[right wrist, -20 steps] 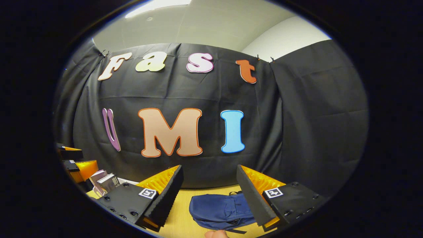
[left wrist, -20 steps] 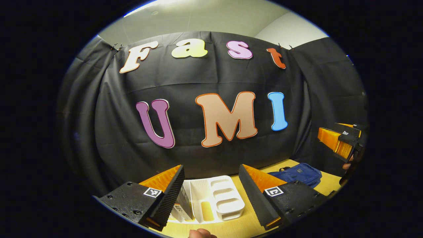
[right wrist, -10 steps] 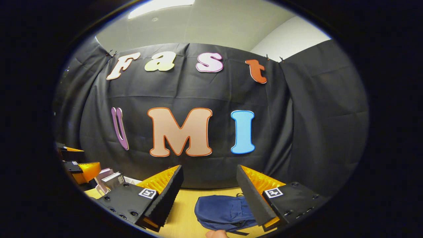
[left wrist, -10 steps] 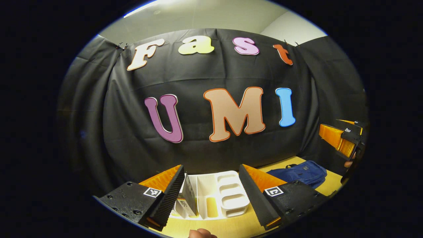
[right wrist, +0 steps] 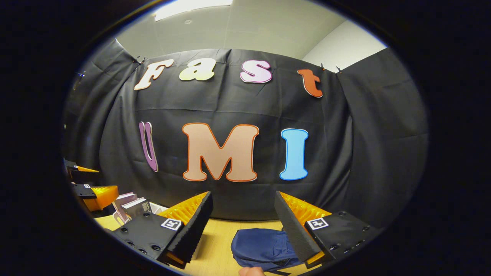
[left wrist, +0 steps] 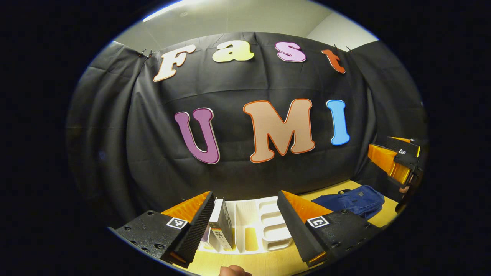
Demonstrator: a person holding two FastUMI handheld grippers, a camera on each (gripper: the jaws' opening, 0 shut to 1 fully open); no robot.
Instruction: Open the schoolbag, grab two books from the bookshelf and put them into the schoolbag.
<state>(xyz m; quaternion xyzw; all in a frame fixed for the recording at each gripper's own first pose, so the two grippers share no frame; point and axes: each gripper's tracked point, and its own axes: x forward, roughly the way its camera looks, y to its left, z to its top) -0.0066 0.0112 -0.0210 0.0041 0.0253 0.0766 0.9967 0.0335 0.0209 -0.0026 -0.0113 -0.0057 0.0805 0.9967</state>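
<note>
Left gripper (left wrist: 245, 226): held level above the table (left wrist: 264, 264), fingers spread wide, nothing between them; a fingertip of the holding hand (left wrist: 232, 270) shows at the bottom edge. Beyond its gap stands the shelf (left wrist: 264, 224), white moulded plastic with upright dividers and rounded slots; books (left wrist: 221, 229) stand upright in it just beside the left finger. Right gripper (right wrist: 242, 226): likewise level, fingers spread, empty. Bag (right wrist: 264, 247): dark blue soft fabric, slumped flat on the pale wood-grain table, lying ahead of the right gripper's gap, partly behind its right finger; zip state cannot be told. Bag and shelf well apart.
</note>
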